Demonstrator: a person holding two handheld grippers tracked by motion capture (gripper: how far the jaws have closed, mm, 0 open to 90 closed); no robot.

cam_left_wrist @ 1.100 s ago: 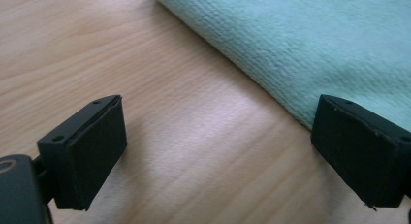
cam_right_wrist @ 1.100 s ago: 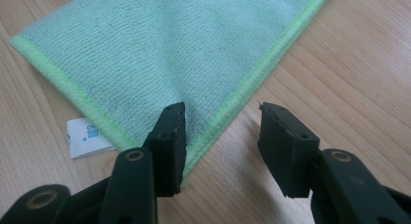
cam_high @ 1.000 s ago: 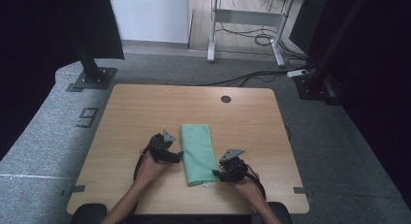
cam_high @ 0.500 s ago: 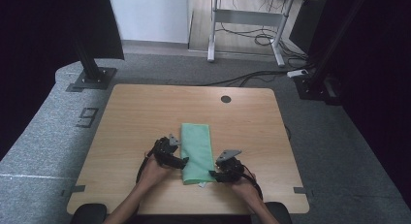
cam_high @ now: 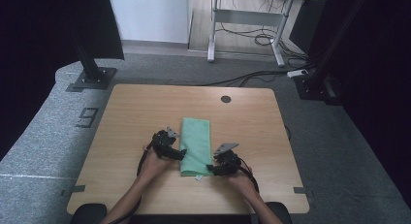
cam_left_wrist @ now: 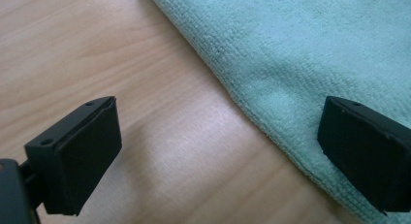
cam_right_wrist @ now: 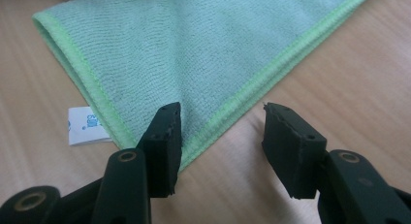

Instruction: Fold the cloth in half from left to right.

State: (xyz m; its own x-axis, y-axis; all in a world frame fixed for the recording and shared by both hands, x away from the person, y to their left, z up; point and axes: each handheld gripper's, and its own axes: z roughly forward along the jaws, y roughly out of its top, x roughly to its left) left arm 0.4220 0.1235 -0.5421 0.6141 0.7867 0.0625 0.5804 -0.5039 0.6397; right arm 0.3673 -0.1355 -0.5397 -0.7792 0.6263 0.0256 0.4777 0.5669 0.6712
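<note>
So the left tongs (cam_high: 180,155) have slid in from the bare wood to the long left edge of the green towel (cam_high: 196,145) since a second ago, and the jaws have just been opening; in the left gripper view they're spread wide, one pad (cam_left_wrist: 82,153) over the desk (cam_high: 126,117) and the other over the terry, straddling the folded edge without pinching it; reads to me like it's lining up for a grab there. Towel itself hasn't budged, it sits folded into a long strip, a bit front of the middle of the desk. Right tongs (cam_right_wrist: 220,136) have crept a little further onto the near right corner, and the jaws have just been opening a bit too; half spread, corner hem between them, not squeezed as far as I can see; next fold looks about to start, my guess. Count: one towel, one white tag (cam_right_wrist: 86,125) poking out at its near edge, two tongs, one desk, one cable hole (cam_high: 226,99) at the back.
</note>
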